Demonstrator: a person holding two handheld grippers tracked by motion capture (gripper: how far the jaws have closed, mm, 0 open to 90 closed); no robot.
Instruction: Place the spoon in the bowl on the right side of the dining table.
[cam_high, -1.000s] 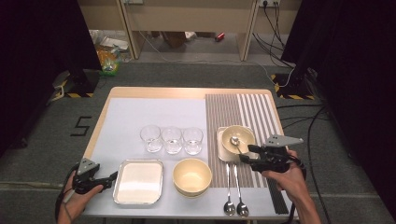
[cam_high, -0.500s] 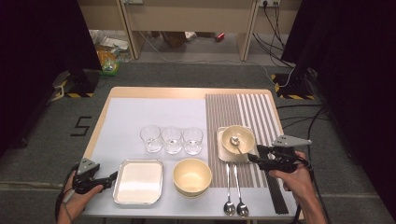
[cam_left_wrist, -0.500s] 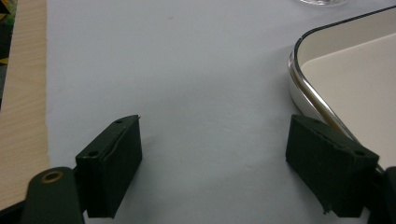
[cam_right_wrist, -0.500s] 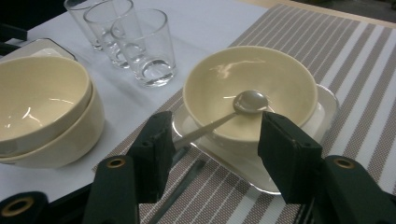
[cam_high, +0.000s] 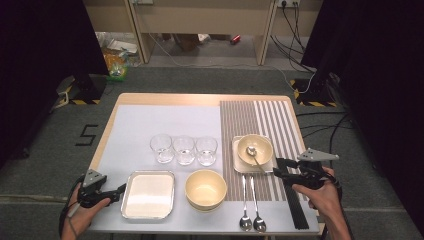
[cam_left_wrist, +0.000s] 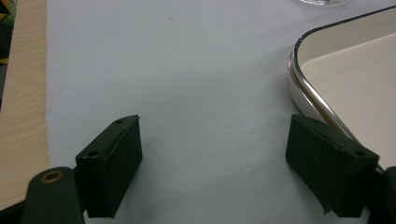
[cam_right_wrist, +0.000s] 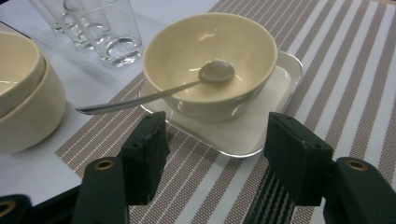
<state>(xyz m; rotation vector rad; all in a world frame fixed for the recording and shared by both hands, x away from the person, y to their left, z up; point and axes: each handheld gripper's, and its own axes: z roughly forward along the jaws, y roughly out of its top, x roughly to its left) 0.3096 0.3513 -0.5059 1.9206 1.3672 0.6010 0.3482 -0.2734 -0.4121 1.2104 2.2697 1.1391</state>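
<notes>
The right gripper (cam_high: 278, 173) has drawn back from the bowl (cam_high: 255, 149), its jaws just opening wider with nothing between them. The spoon (cam_right_wrist: 159, 93) now rests in that bowl on the square plate (cam_right_wrist: 275, 98). The left gripper (cam_high: 119, 190) stays put, jaws wide, beside the tray (cam_high: 148, 195).

Even overhead light brightens the table, dark surroundings, soft shadows, mild glare on glossy rims, sharp focus.

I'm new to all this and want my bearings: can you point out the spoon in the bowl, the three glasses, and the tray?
spoon (cam_right_wrist: 215, 72), right gripper view, on its scoop inside the bowl.
middle glass (cam_high: 183, 150), high view, on its body.
tray (cam_high: 148, 195), high view, on its flat floor.
</notes>
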